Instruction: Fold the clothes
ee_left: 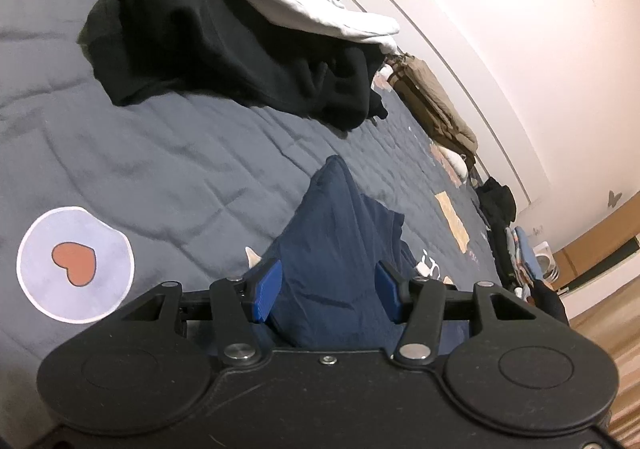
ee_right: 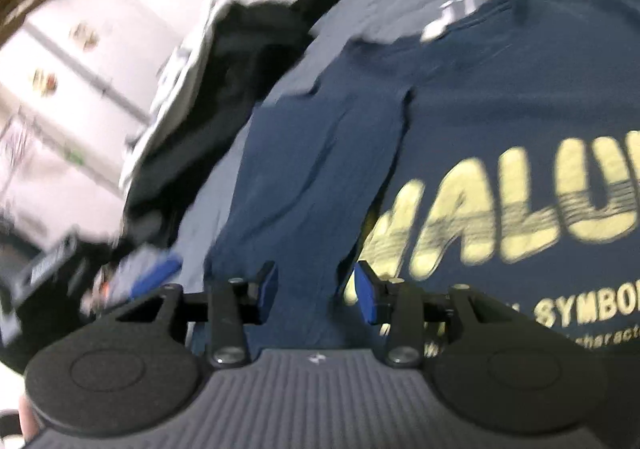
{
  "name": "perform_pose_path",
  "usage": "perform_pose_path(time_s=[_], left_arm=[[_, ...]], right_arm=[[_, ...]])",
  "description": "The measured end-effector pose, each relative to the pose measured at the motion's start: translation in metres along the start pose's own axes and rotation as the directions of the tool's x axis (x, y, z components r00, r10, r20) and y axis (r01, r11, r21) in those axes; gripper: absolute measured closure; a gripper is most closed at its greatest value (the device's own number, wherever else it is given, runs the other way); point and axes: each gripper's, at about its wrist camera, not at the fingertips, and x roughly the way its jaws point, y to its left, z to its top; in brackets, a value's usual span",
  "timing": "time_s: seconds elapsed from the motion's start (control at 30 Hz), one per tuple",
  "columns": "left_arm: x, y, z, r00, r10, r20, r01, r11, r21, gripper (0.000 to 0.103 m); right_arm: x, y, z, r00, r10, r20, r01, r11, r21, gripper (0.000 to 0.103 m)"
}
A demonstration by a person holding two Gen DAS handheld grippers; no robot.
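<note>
The left tool stands wide open with a fold of the navy shirt rising between its blue pads, gripping nothing. The right tool is also open, straddling the shirt's sleeve, with the yellow print just right of it. The shirt lies spread on the bed. If either tool closes on too thin a pinch, the cloth may slip and bunch. Ahead of the left tool, a heap of black and white clothes crowds the bed; pale walls lie beyond.

A grey-blue quilted bed meets a white wall; wooden floor, seemingly.
</note>
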Motion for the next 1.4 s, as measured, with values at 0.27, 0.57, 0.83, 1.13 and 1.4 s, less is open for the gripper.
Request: perform_pose_path(time_s=[0.27, 0.57, 0.83, 1.13, 1.4], left_arm=[[0.002, 0.003, -0.001, 1.0, -0.001, -0.013, 0.001, 1.0, -0.013, 0.052], [0.006, 0.006, -0.002, 0.999, 0.015, -0.038, -0.015, 1.0, 0.0, 0.052], [0.005, -0.001, -0.006, 0.999, 0.006, -0.035, -0.005, 1.0, 0.026, 0.052], [0.005, 0.003, -0.001, 0.999, 0.002, -0.035, -0.002, 1.0, -0.009, 0.052], [0.007, 0.004, 0.0, 0.999, 0.015, -0.041, -0.016, 1.0, -0.015, 0.052]], right_arm=[[0.022, -0.01, 0.0, 0.999, -0.012, -0.031, 0.015, 0.995, 0.095, 0.069], [0.0, -0.007, -0.004, 1.0, 0.014, 0.006, -0.015, 0.994, 0.11, 0.103], [0.016, -0.005, 0.002, 1.0, -0.005, 0.016, 0.003, 0.995, 0.1, 0.091], [0.034, -0.011, 0.003, 1.0, -0.001, 0.0, 0.001, 0.99, 0.143, 0.081], [0.011, -0.005, 0.002, 0.999, 0.04, 0.013, -0.042, 0.988, 0.151, 0.1]])
